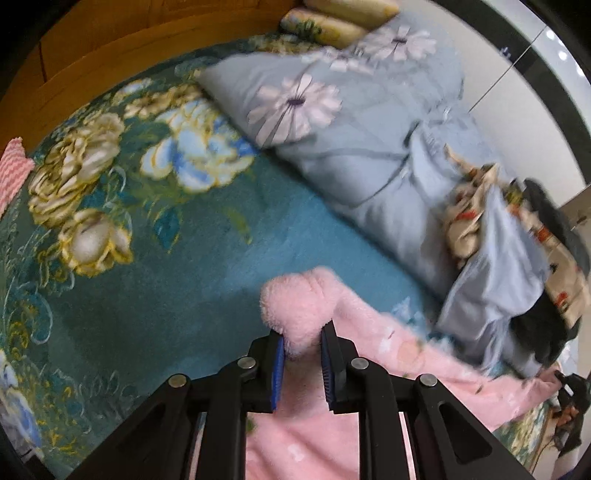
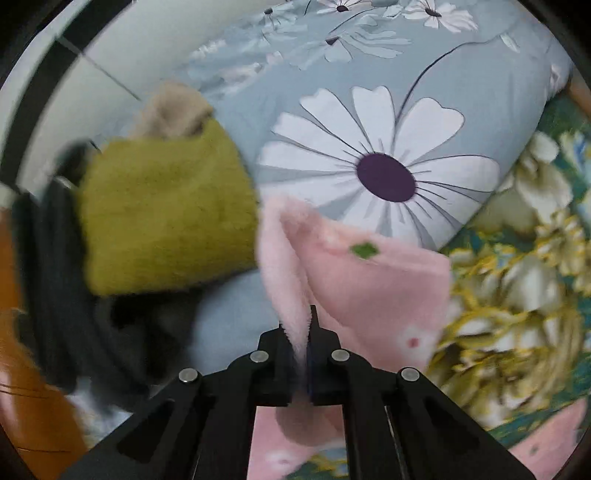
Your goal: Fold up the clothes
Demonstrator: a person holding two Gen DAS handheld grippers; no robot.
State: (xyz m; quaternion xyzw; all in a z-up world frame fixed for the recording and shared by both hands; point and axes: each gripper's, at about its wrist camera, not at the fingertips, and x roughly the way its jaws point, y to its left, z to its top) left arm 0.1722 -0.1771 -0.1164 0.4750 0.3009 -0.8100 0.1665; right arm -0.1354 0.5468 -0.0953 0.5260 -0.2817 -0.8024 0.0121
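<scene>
We hold the left gripper [image 1: 302, 341] low over the bed, its fingers pointing away from us across a teal floral blanket [image 1: 122, 236]. Between its blue-padded jaws sits a fluffy fold of the pink fleece garment [image 1: 295, 306]; the jaws stand partly apart yet press the fleece on both sides, so they grip it. The rest of the garment spreads near us and off to the right, lying on the blanket.

We hold the right gripper [image 2: 302, 325] pointing toward a grey-blue quilt [image 2: 480, 110] printed with large white daisies. Its jaws are closed tight on a thin edge of the same pink garment, which rises from the tips and folds over to the right.

The left wrist view alone shows a pink-and-white zigzag cloth [image 1: 13, 166] at the far left edge, a wooden surface [image 1: 110, 33] beyond the blanket, yellowish pillows [image 1: 340, 18] at the top, and the right gripper small at the far right edge. The right wrist view alone shows an olive-green fuzzy garment [image 2: 166, 214] left of the jaws, with a beige fluffy piece [image 2: 173, 110] behind it and dark clothes [image 2: 55, 288] below. Both views are motion-blurred.
</scene>
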